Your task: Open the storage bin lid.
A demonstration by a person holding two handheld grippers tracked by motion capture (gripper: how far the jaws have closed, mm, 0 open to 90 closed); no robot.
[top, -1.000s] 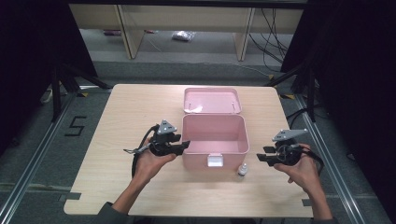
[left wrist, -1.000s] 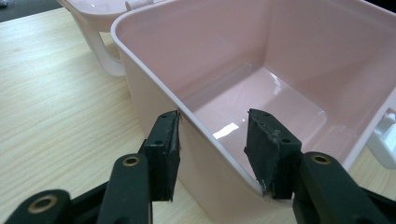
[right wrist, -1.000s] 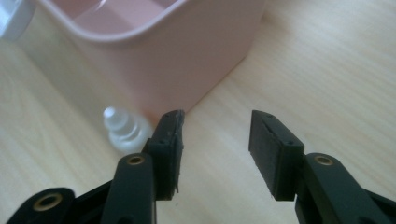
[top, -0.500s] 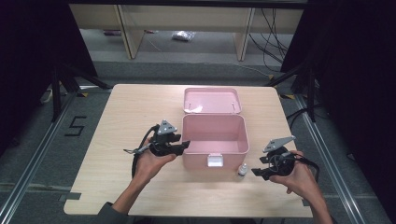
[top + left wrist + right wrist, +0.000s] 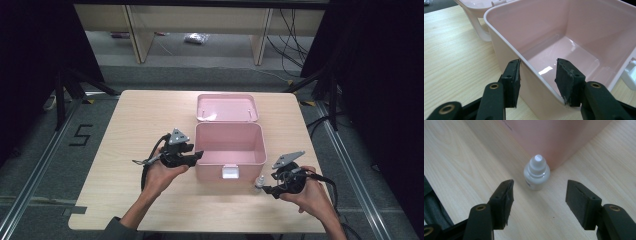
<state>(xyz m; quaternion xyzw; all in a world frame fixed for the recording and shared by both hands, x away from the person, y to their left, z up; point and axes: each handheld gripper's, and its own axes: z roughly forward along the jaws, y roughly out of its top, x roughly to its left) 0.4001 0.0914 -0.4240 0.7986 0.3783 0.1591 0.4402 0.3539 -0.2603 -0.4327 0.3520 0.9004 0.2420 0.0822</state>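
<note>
From the high view, a person's two forearms reach in from the near edge of a light wooden table (image 5: 125, 130). The left hand (image 5: 160, 175) is raised a little, holding the left gripper (image 5: 198, 156) level, its tip at the left front corner of an open pink box (image 5: 229, 145) whose lid (image 5: 227, 107) lies flat behind it. The right hand (image 5: 310, 192) rests low near the table's front right, aiming the right gripper (image 5: 267, 189) leftward at a small white dropper bottle (image 5: 259, 184) that stands upright just beside the box's front right corner. In the left gripper view, the jaws straddle the box's wall at that corner, one pad outside, one inside; whether the pads press the wall cannot be told. In the right gripper view, the jaws are spread and have just been opening wider; the bottle (image 5: 536, 173) stands just ahead of the gap, not between the pads, close against the box's corner.
</note>
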